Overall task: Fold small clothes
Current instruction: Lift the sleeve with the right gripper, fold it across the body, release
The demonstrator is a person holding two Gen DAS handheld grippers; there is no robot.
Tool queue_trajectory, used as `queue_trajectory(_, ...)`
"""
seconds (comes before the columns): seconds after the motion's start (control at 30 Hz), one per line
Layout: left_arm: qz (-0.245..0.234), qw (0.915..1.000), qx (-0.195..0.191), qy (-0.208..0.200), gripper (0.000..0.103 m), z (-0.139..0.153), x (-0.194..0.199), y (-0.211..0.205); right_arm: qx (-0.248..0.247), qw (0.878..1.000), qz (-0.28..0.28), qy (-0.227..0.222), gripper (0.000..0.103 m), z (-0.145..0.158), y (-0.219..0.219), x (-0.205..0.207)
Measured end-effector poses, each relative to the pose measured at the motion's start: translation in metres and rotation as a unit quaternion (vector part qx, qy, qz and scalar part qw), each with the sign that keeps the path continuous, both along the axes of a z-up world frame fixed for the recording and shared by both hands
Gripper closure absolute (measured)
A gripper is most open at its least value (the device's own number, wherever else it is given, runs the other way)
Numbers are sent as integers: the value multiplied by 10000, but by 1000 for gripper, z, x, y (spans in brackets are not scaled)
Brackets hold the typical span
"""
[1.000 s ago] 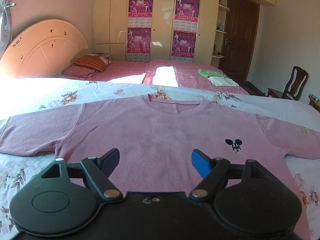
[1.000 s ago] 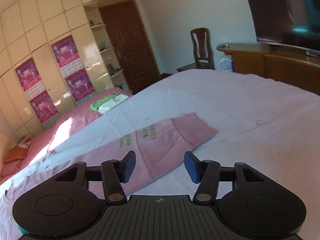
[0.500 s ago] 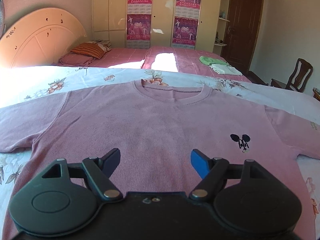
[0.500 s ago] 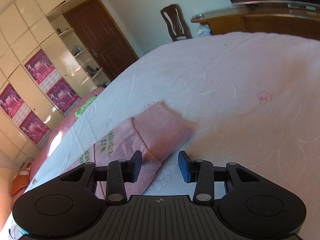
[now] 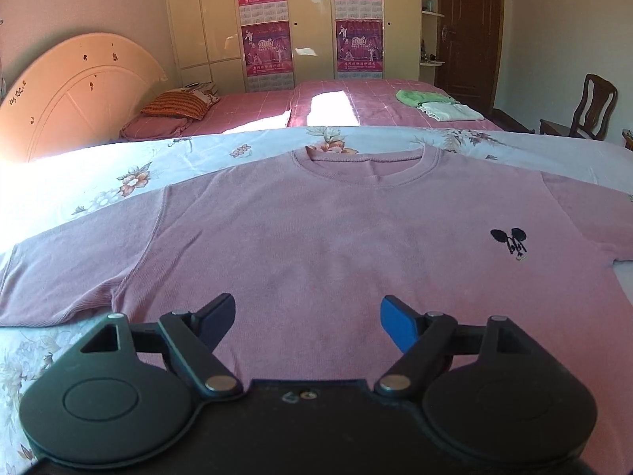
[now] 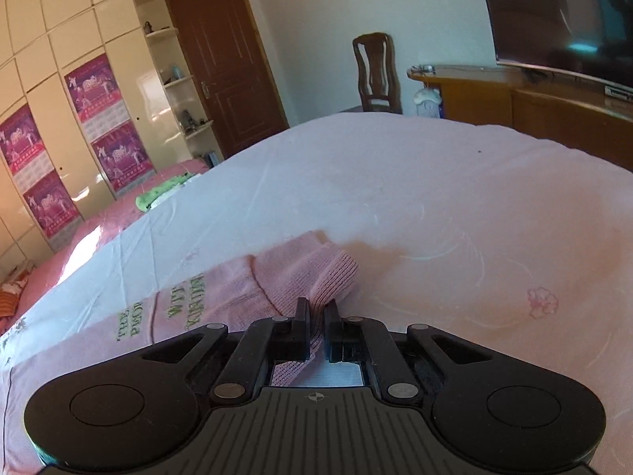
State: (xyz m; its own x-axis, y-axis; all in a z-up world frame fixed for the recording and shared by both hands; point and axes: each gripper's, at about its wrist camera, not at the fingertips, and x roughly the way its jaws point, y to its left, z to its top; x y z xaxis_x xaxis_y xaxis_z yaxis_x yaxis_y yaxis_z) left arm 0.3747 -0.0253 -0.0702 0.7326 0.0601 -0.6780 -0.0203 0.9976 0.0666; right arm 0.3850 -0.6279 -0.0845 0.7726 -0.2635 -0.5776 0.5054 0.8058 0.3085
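Note:
A pink knit sweater (image 5: 316,237) lies flat, face up, on the floral bedsheet (image 5: 99,174), collar away from me, with a small black mouse emblem (image 5: 509,242) on its chest. My left gripper (image 5: 306,314) is open and empty just above the sweater's lower body. In the right wrist view, the sweater's sleeve (image 6: 221,301) with green lettering lies on the sheet. My right gripper (image 6: 316,318) is shut on the sleeve's ribbed cuff (image 6: 328,277), which is bunched up between the fingers.
A second bed with a pink cover (image 5: 376,103) stands behind, with folded green and white cloths (image 5: 435,103) and pillows (image 5: 174,107). A wardrobe, a brown door (image 6: 225,75), a wooden chair (image 6: 376,71) and a wooden TV cabinet (image 6: 534,107) line the walls.
My right gripper has moved onto the sleeve end and shut on the cuff, lifting and bunching it. My left gripper has drifted slightly forward over the sweater and stays open.

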Motion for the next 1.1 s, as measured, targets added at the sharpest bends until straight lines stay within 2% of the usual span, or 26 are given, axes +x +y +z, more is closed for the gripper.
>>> queue_trajectory(0.2, 173, 9996, -222, 51, 23, -7, 0, 34, -435, 9981, 417, -128, 98, 18, 56, -8)
queue_trajectory(0.3, 204, 9992, -348, 66, 23, -12, 4, 50, -736, 9930, 886, -251, 98, 33, 106, -7)
queue_trajectory(0.5, 73, 9974, -689, 211, 23, -21, 9, 83, -783, 9789, 1843, -410, 98, 46, 232, 7)
queue_trajectory(0.57, -17, 9959, -831, 349, 23, -25, 10, 97, -817, 9705, 2225, -450, 98, 48, 277, 15)
queue_trajectory(0.67, -59, 9944, -996, 348, 24, -26, 8, 119, -938, 9547, 2790, -445, 98, 43, 351, 22)
queue_trajectory(0.83, -84, 9903, -1349, 328, 33, -24, 5, 155, -1257, 9239, 3596, -353, 98, 21, 454, 28)
queue_trajectory(1.0, 17, 9896, -1424, 219, 33, -20, 4, 179, -1396, 9017, 4087, -204, 98, -10, 513, 22)
queue_trajectory(1.1, 31, 9894, -1443, 174, 33, -19, 5, 184, -1543, 8866, 4357, -156, 98, -17, 534, 30)
